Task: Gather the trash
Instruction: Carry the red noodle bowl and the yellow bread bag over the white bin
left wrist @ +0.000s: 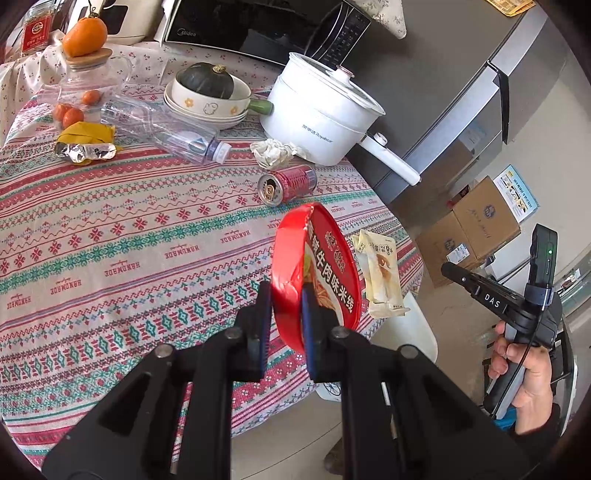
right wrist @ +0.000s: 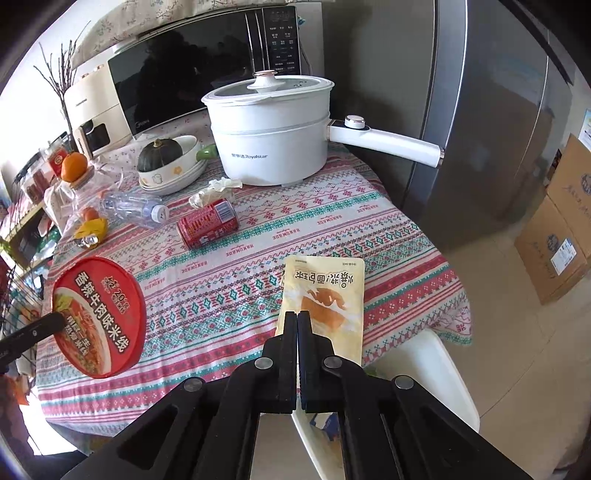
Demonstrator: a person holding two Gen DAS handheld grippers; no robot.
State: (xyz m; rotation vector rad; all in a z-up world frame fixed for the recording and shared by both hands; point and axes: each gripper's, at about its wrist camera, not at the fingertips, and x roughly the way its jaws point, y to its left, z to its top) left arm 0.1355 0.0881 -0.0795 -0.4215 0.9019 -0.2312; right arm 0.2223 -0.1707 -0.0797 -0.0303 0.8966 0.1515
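Observation:
My left gripper (left wrist: pixel 286 291) is shut on the rim of a red instant-noodle bowl (left wrist: pixel 317 266) and holds it tilted above the table's near right edge; the bowl also shows in the right wrist view (right wrist: pixel 99 314). My right gripper (right wrist: pixel 297 314) is shut on a cream snack wrapper (right wrist: pixel 325 295), which also shows in the left wrist view (left wrist: pixel 380 277). On the table lie a red can (left wrist: pixel 288 184), a crumpled tissue (left wrist: pixel 273 151), a clear plastic bottle (left wrist: pixel 166 129) and a yellow foil wrapper (left wrist: pixel 86 142).
A white electric pot (left wrist: pixel 325 110) with a long handle, stacked bowls with a squash (left wrist: pixel 207 92), oranges (left wrist: pixel 70 114), a glass jar and a microwave (left wrist: pixel 258 26) stand at the back. A white bin (right wrist: pixel 424 376) sits below the table edge. A fridge and cardboard boxes (left wrist: pixel 476 229) stand right.

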